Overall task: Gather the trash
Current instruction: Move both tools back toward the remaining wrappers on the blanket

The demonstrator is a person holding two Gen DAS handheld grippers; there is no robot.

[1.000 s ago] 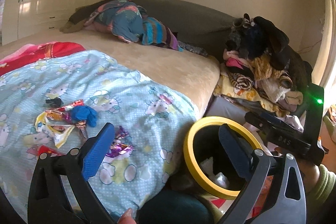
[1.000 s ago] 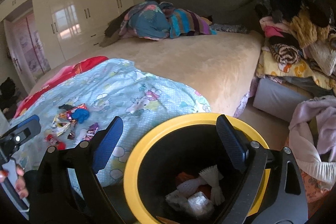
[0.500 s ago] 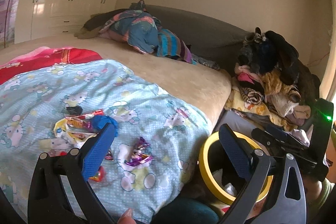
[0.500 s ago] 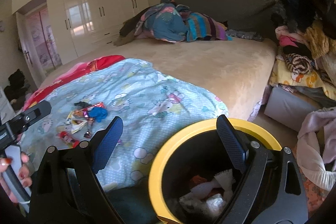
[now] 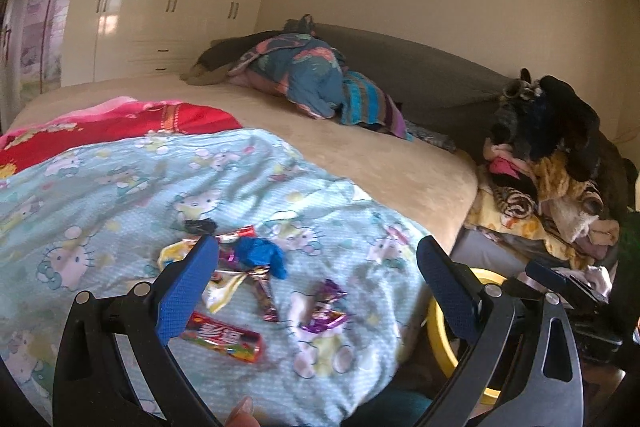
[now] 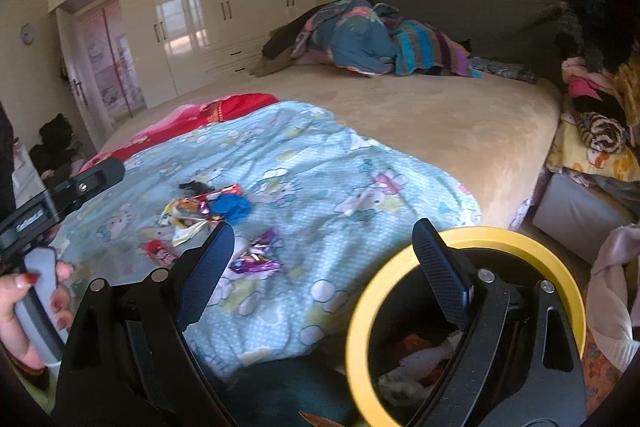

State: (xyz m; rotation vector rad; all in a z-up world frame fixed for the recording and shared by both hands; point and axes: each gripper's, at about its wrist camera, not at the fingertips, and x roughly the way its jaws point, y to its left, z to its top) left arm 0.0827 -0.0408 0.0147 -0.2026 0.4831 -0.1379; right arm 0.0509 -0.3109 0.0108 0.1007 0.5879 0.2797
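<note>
Swinging from the yellow-rimmed black trash bin (image 5: pixel 434 323) toward the bed's near edge, the left gripper (image 5: pixel 316 291), jaws wide and empty, now frames the purple foil wrapper (image 5: pixel 324 315); the right gripper (image 6: pixel 324 267) hangs wide open, empty, over the bin.

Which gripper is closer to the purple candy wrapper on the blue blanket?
Left. The left gripper hangs over the litter with the purple wrapper framed between its open jaws. The right gripper sits farther off, by the yellow-rimmed bin.
</note>
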